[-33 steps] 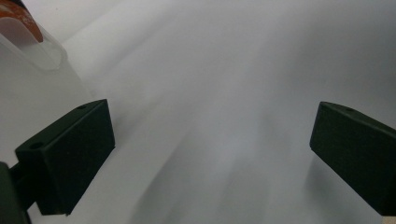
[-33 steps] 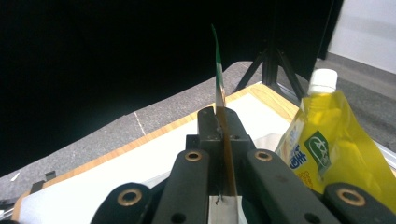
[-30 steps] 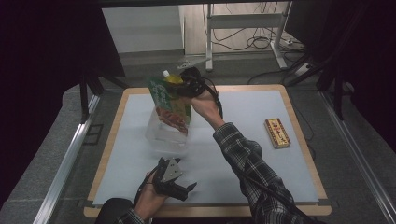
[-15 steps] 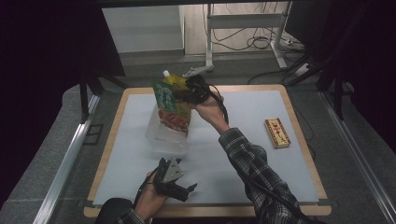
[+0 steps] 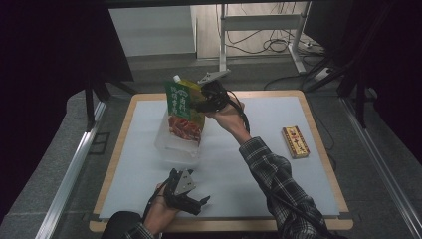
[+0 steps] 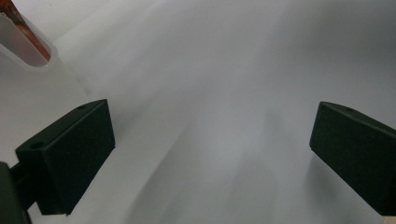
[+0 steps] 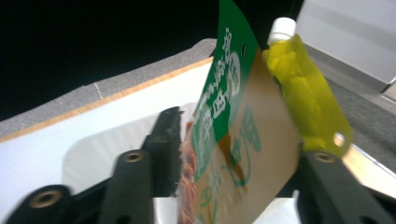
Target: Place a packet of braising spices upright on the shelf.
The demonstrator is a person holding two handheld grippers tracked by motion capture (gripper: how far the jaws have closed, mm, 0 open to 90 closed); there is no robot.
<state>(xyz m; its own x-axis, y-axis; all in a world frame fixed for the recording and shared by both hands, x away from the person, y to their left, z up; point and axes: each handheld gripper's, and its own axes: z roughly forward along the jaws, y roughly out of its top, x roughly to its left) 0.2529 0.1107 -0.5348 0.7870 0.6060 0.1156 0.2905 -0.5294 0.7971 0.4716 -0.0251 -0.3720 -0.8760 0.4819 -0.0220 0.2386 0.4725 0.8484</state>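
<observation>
Jaws of the right gripper [image 5: 203,103] just opened around the upright pouch [image 5: 183,110], arm outstretched.

White East Asian characters are printed down the green band of the food pouch [image 7: 233,116], but they are too blurred to be read. Yellow markings on the small red box [image 5: 295,142] cannot be made out.

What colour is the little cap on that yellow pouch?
White. The cap tops the yellow pouch, clearest in the right gripper view.
</observation>
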